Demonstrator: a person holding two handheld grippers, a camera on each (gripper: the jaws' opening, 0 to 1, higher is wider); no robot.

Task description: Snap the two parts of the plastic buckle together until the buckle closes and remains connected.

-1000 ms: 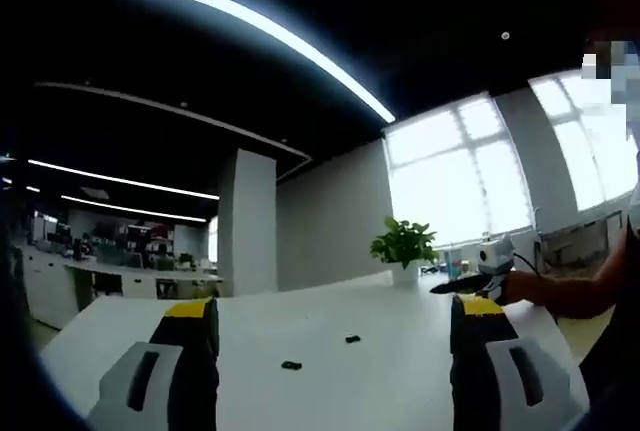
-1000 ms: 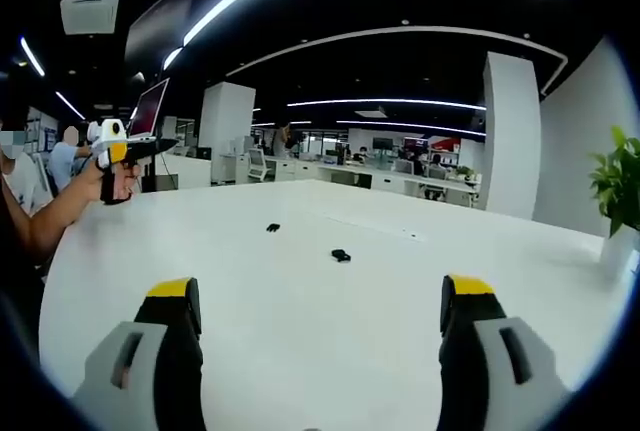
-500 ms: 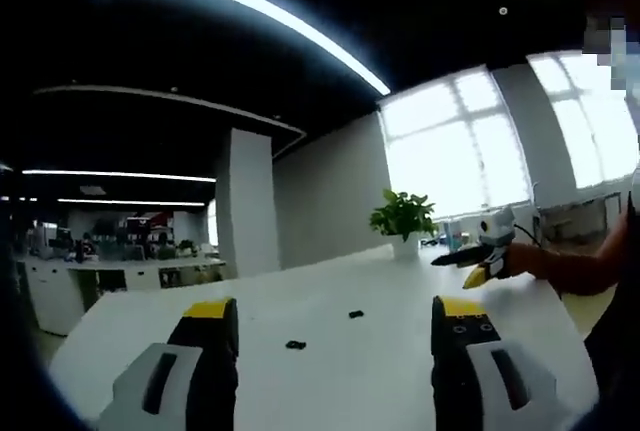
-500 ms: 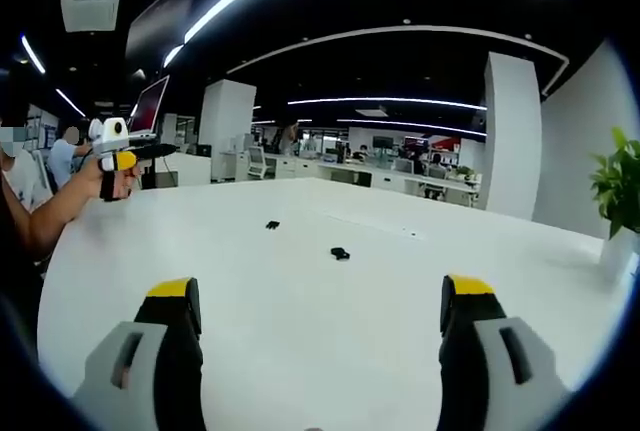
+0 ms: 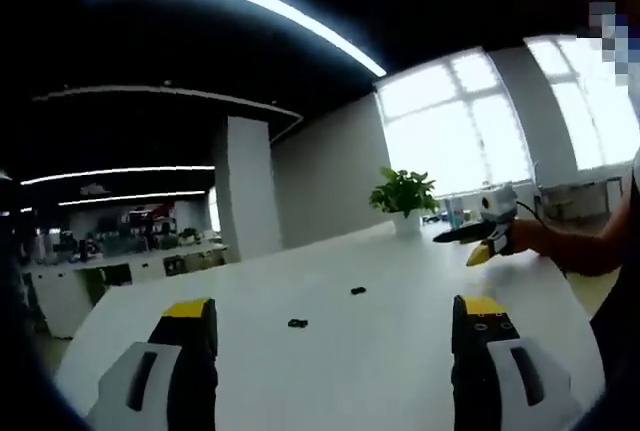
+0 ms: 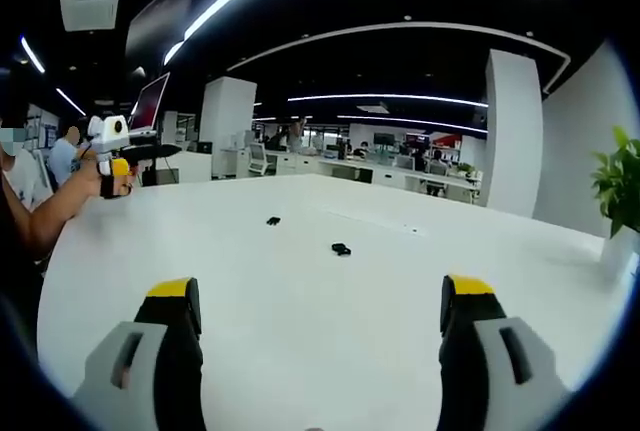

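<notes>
The two parts of the plastic buckle lie apart on the white table [image 6: 300,321], both small and black: in the right gripper view one buckle part [image 6: 341,249] sits nearer the middle and the other buckle part [image 6: 272,221] lies farther off toward the left; in the left gripper view the same two pieces show as dark specks on the table [image 5: 400,351], one at [image 5: 297,323] and one at [image 5: 357,291]. The left gripper [image 5: 335,346] has its jaws spread wide with nothing between them, and the right gripper [image 6: 320,331] is likewise spread and empty, both held well above and short of the pieces. The buckle halves look light, stiff and smooth, likely to skid on the slick tabletop if nudged, so each would best be pinched across its flat body, leaving the prongs and the socket mouth free to meet. They are too small here to tell which half is which. A potted plant [image 5: 403,196] stands at the far edge of the table. No brand, label or writing can be read anywhere.
</notes>
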